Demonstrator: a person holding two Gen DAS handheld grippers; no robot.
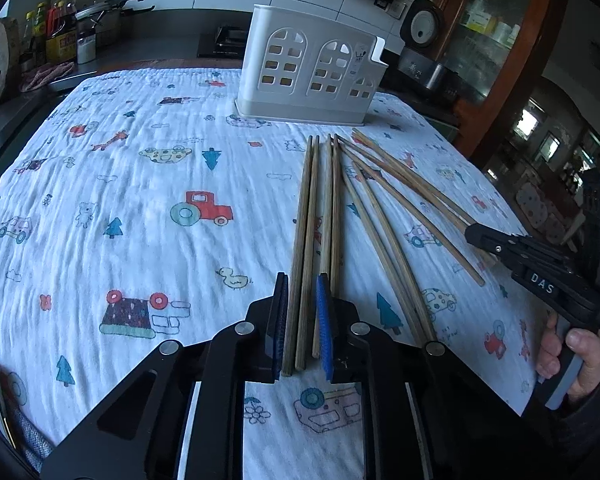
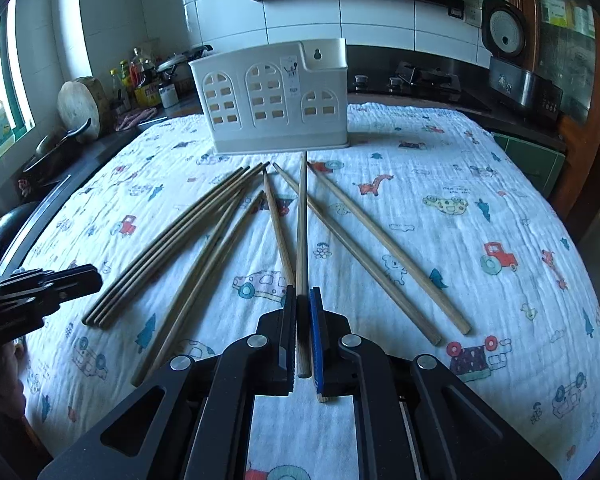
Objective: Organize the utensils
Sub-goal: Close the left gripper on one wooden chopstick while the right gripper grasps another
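Several wooden chopsticks (image 1: 384,196) lie fanned on a printed white cloth (image 1: 140,200), in front of a white plastic utensil holder (image 1: 310,70) with window cut-outs. My left gripper (image 1: 303,320) has its jaws around a pair of chopsticks (image 1: 305,240) that lie on the cloth, with a small gap at the right pad. My right gripper (image 2: 302,332) is closed on one chopstick (image 2: 301,232) that points at the holder (image 2: 274,98). The right gripper also shows in the left wrist view (image 1: 476,236), and the left gripper in the right wrist view (image 2: 88,276).
A counter behind the table holds sauce bottles (image 2: 140,76), a pot (image 1: 108,12), a round chopping board (image 2: 80,104) and a gas hob (image 2: 416,76). A rice cooker (image 2: 508,56) and a wooden cabinet (image 1: 500,40) stand at the right.
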